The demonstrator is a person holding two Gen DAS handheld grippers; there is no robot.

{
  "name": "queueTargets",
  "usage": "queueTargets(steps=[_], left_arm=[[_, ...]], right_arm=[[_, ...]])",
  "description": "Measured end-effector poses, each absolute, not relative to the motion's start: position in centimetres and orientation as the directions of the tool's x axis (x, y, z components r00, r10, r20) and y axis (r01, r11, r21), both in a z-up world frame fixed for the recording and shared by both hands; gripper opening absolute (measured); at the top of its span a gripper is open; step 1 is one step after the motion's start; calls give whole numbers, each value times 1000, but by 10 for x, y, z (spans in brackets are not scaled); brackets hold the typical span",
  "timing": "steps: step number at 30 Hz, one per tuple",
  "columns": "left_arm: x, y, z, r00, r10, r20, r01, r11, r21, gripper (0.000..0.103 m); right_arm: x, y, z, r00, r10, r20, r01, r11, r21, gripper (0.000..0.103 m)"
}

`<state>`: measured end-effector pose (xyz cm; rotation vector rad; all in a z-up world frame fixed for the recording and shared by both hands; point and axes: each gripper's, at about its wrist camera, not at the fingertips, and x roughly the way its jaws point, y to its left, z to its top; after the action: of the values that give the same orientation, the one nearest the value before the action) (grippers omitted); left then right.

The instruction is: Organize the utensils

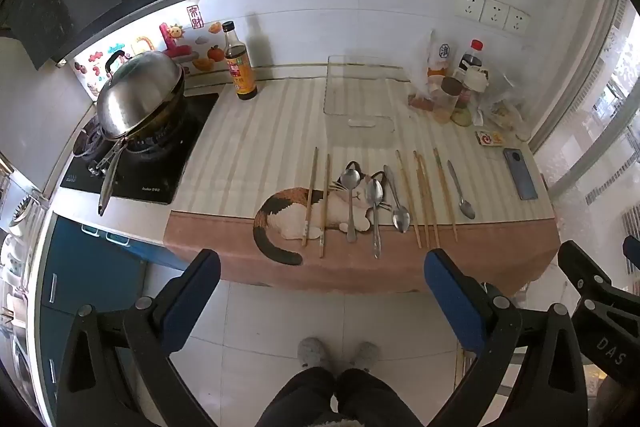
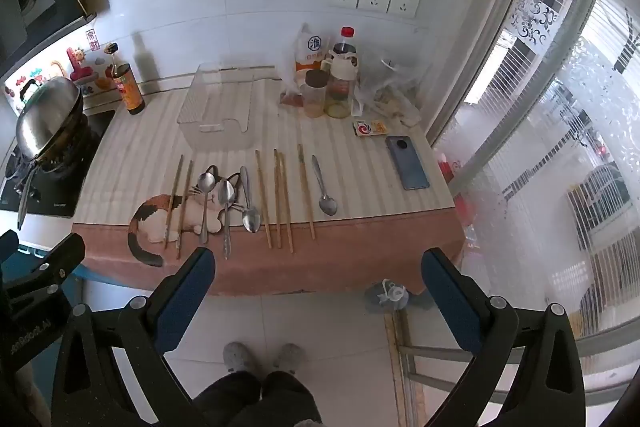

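Note:
Several metal spoons (image 1: 352, 203) (image 2: 206, 201) and wooden chopsticks (image 1: 426, 199) (image 2: 280, 197) lie in a row near the front edge of a counter covered by a striped cloth with a cat picture (image 1: 296, 215) (image 2: 160, 223). One spoon (image 1: 462, 195) (image 2: 324, 187) lies apart at the right end. A clear plastic bin (image 1: 358, 103) (image 2: 218, 111) stands empty behind them. My left gripper (image 1: 322, 269) and right gripper (image 2: 318, 267) both hang open in front of the counter, above the floor, holding nothing.
A lidded wok (image 1: 140, 99) (image 2: 48, 119) sits on the stove at left, a sauce bottle (image 1: 240, 67) (image 2: 128, 87) beside it. Jars, bottles and bags (image 1: 460, 91) (image 2: 340, 83) crowd the back right. A phone (image 1: 520, 173) (image 2: 408, 163) lies at the right edge. A person's slippers (image 1: 336, 353) (image 2: 262, 357) stand below.

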<state>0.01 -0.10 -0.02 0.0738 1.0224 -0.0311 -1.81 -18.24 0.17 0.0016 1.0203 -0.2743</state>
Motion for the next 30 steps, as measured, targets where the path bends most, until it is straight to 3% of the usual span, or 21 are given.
queueTargets(steps=[30], left_arm=[[-4, 13, 6, 532, 4, -847, 47, 998, 34, 103]], right_arm=[[-22, -170, 13, 510, -234, -828, 229, 965, -131, 103]])
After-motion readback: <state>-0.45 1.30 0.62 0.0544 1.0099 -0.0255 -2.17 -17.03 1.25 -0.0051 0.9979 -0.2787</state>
